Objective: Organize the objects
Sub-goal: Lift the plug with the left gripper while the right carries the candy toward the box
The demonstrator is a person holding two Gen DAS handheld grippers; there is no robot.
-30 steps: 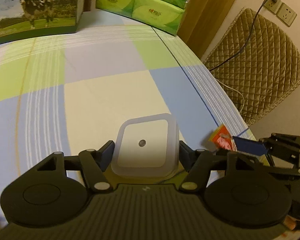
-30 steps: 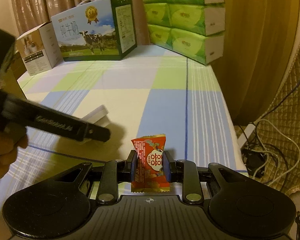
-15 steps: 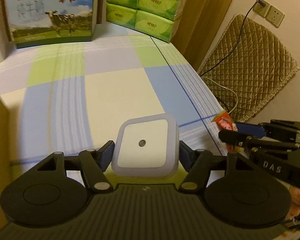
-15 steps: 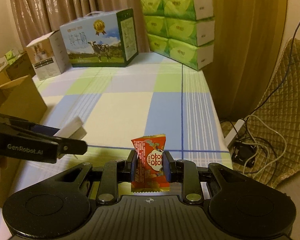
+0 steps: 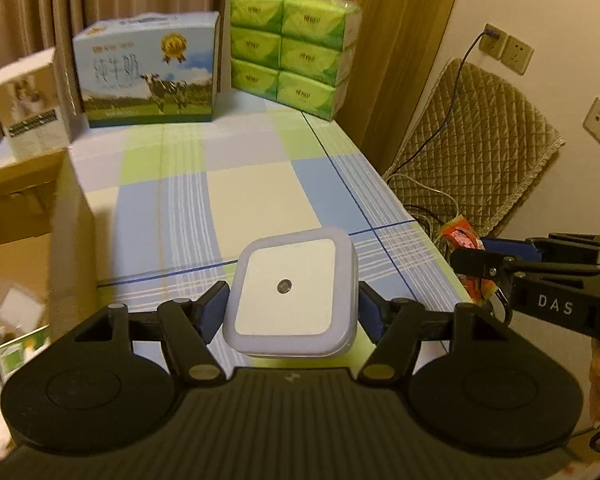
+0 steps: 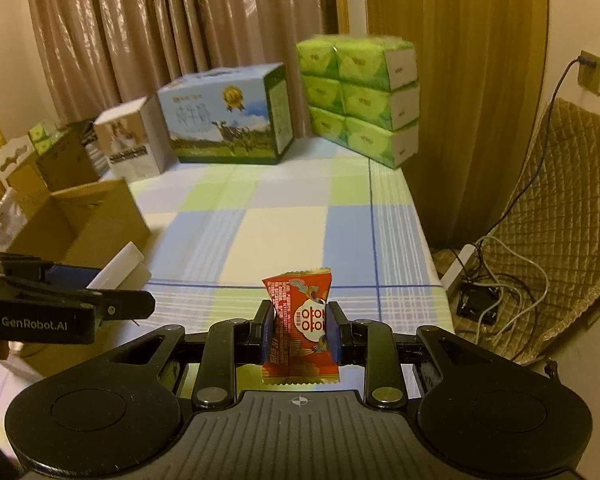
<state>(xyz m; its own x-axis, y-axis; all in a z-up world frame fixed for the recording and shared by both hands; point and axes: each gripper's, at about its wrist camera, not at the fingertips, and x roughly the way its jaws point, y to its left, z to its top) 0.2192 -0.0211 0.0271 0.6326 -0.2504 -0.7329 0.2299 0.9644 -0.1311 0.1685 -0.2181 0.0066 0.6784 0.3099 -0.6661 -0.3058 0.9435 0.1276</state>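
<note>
Left gripper (image 5: pixel 291 309): I am gripping a white square night light (image 5: pixel 290 295) between its 2 blue pads, face toward the camera, a small dark sensor dot at its centre.
Night light, place: I am holding it in the air above the near edge of the table (image 5: pixel 236 188), clear of the cloth.
Right gripper (image 6: pixel 300 326): I am clamping a red candy wrapper (image 6: pixel 300 322) between its narrow jaws, upright, crimped ends sticking out above and below the pads.
Candy, place: I am carrying it above the near right part of the table; from the left wrist view it is showing red at the far right, just past the table edge.
Grippers together: I am seeing each one from the other's camera, the left at the near left, the right at the near right, apart from each other.
Table: it is wearing a checked cloth of blue, green and cream squares.
Far end: a milk carton box (image 6: pixel 224 118) with a cow picture is standing beside a stack of 6 green tissue packs (image 6: pixel 358 100) on the far right.
Left side: an open cardboard box (image 6: pixel 80 220) is sitting at the table's left edge, with a smaller white box (image 6: pixel 128 144) behind it.
Right of table: a quilted cover (image 5: pixel 472 136) is hanging by the wall, cables lying below it.
</note>
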